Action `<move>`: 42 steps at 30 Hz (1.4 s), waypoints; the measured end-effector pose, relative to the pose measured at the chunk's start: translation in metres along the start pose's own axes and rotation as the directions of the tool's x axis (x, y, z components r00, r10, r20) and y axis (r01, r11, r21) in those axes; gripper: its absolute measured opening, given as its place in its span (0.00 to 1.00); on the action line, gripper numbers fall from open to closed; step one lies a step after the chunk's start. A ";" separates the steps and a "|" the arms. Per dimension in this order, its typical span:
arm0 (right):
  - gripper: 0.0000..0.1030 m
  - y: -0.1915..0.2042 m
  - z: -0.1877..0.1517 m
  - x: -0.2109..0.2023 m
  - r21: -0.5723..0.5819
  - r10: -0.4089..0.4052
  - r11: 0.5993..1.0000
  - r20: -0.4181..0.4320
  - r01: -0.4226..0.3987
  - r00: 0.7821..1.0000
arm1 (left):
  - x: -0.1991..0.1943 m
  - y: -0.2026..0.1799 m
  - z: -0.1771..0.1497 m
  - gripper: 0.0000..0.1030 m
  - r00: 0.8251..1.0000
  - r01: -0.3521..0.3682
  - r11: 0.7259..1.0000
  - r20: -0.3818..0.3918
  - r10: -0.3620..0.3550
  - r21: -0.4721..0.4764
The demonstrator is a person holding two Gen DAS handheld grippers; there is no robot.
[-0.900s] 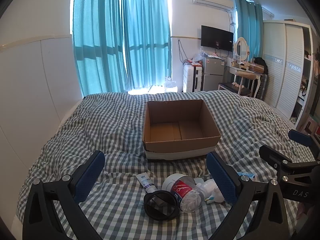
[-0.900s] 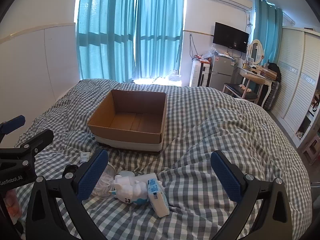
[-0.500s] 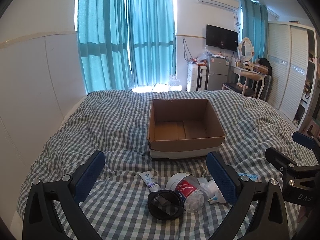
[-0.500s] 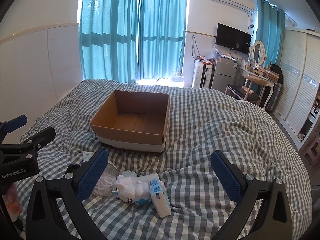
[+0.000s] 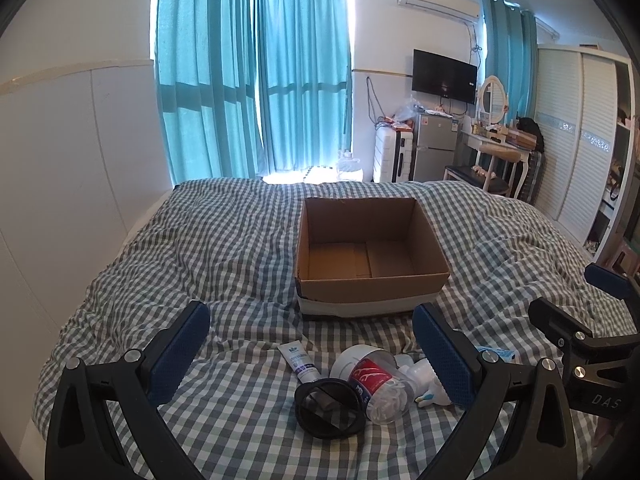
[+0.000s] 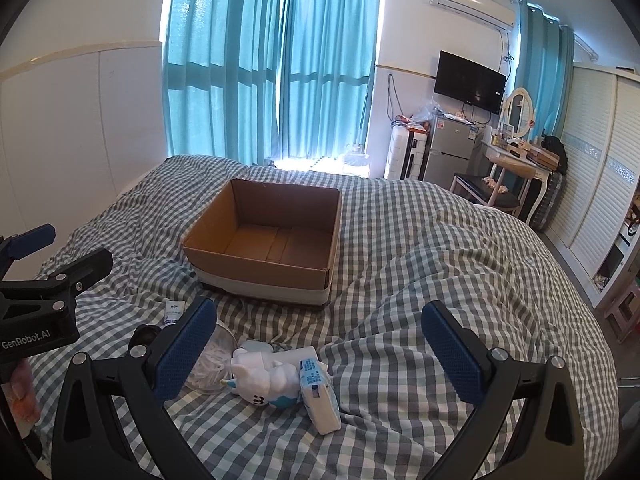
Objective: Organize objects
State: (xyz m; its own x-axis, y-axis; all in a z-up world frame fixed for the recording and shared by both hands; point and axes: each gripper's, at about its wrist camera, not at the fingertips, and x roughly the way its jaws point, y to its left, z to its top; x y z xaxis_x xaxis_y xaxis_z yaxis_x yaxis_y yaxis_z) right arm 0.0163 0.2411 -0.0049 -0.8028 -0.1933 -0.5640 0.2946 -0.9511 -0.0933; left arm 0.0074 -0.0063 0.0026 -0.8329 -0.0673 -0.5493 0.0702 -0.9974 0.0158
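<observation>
An empty open cardboard box [image 5: 372, 280] [image 6: 256, 268] sits mid-bed. In front of it lie a small white tube [image 5: 298, 361] [image 6: 173, 312], a black round ring-shaped item [image 5: 330, 407], a clear jar with a red label holding cotton swabs [image 5: 374, 380] [image 6: 212, 360], a white plush toy [image 5: 424, 380] [image 6: 266, 378] and a tissue pack [image 6: 320, 394] [image 5: 494, 353]. My left gripper [image 5: 312, 356] is open, above the tube and jar. My right gripper [image 6: 320, 354] is open, above the toy and tissue pack.
The checked duvet [image 6: 420, 260] covers the whole bed and is wrinkled. A white wall panel [image 5: 72, 168] runs along the left side. A fridge, dressing table and wardrobe [image 6: 592, 184] stand beyond the bed on the right.
Both views shifted slightly, so the box and the objects sit a little further right in each view. Both grippers stay open; no object has moved.
</observation>
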 end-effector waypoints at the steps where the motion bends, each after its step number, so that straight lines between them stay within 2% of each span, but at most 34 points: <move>1: 1.00 0.000 0.000 0.000 0.000 0.000 1.000 0.001 0.000 1.000 | -0.001 0.000 0.000 1.00 1.000 0.002 1.000 0.002 -0.002 0.001; 10: 1.00 0.000 0.001 -0.002 -0.004 -0.017 1.000 0.007 0.017 1.000 | -0.002 -0.001 -0.001 1.00 1.000 0.002 1.000 0.005 -0.002 0.002; 35: 0.98 0.005 0.000 -0.007 -0.018 0.003 1.000 0.012 -0.003 1.000 | -0.010 -0.001 -0.003 1.00 1.000 0.012 1.000 0.010 -0.012 -0.002; 42: 0.98 0.004 -0.002 -0.005 -0.014 -0.001 1.000 0.001 0.001 1.000 | -0.007 -0.001 -0.005 1.00 1.000 0.010 1.000 -0.010 -0.010 -0.003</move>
State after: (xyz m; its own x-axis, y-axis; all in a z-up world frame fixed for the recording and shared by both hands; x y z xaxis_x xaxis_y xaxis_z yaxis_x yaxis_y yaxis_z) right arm 0.0231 0.2385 -0.0040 -0.8036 -0.1923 -0.5633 0.3007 -0.9479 -0.1053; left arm 0.0155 -0.0050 0.0025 -0.8282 -0.0575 -0.5575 0.0638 -0.9979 0.0081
